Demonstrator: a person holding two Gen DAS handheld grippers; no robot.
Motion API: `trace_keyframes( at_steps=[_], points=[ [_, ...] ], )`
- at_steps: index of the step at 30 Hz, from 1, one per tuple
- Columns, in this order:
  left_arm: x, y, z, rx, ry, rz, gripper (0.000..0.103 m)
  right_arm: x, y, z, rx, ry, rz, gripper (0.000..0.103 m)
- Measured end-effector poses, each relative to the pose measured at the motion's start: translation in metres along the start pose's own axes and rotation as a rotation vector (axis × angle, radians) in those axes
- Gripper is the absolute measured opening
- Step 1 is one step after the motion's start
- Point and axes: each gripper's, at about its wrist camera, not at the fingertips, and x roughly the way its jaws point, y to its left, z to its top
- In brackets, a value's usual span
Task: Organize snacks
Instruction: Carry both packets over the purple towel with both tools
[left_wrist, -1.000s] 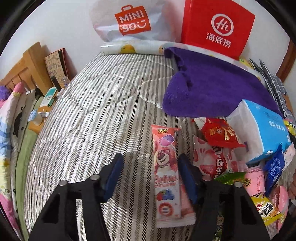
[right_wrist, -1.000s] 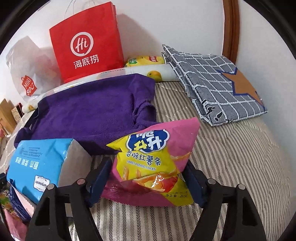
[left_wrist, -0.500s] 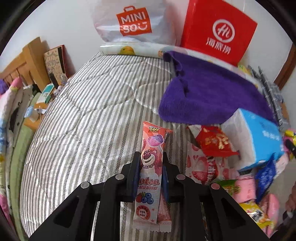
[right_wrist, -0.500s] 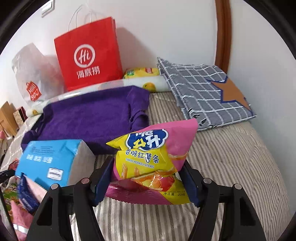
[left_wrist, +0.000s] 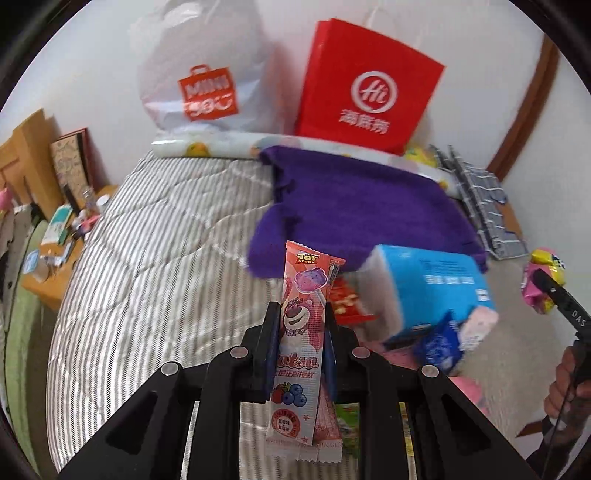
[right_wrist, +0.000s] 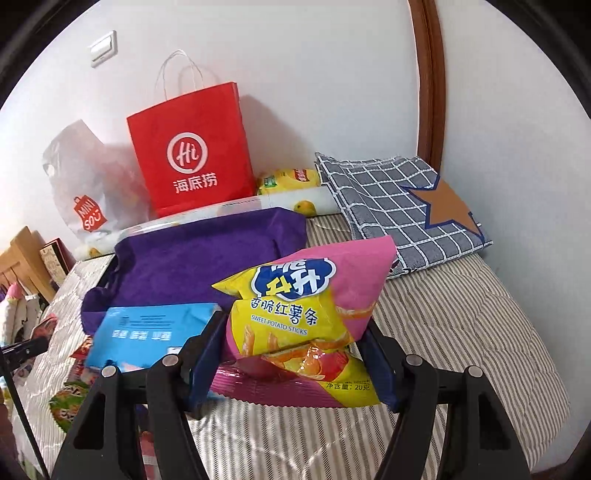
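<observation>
Left wrist view showed the left gripper (left_wrist: 300, 343) clamped on a long, thin pink lollipop packet (left_wrist: 301, 345), lifted above the grey striped quilt (left_wrist: 147, 280). It looked light and floppy, best held at the middle. A blue tissue pack (left_wrist: 432, 288) lay at 3 o'clock.

Right wrist view showed the right gripper (right_wrist: 291, 354) squeezing a puffy yellow-pink bag of sweet potato sticks (right_wrist: 295, 321), probably crushable. A purple towel (right_wrist: 199, 254) lay at 11 o'clock.

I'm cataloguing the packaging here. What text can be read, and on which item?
"TOY STORY": pink candy packet
"SWEET POTATO STICKS": yellow-pink snack bag
"Hi": red paper bag
"MINI SO": white plastic bag
Blue tissue pack: print too blurred.
</observation>
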Motion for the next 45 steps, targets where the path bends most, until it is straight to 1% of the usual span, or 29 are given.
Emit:
trace_keyframes(
  at_steps=[8,16,20,28,39,45],
  points=[
    [-0.003,-0.031,0.011,0.07,-0.012,-0.084,0.021,-0.011,0.015,-0.002,-0.023,-0.003,0.012,0.068],
    [0.005,-0.048,0.02,0.121,0.0,-0.143,0.021,-0.01,0.026,-0.001,-0.017,0.004,0.008,0.068],
    [0.008,-0.05,0.029,0.136,0.012,-0.154,0.021,-0.009,0.03,0.01,-0.017,-0.015,0.002,0.068],
    [0.012,-0.049,0.052,0.155,0.01,-0.164,0.021,0.003,0.045,0.04,-0.018,-0.051,0.006,0.068],
    [0.024,-0.047,0.091,0.145,-0.004,-0.155,0.021,0.032,0.065,0.082,-0.065,-0.043,0.036,0.067],
    [0.037,-0.05,0.113,0.13,-0.01,-0.15,0.021,0.05,0.068,0.101,-0.097,-0.036,0.052,0.068]
  ],
)
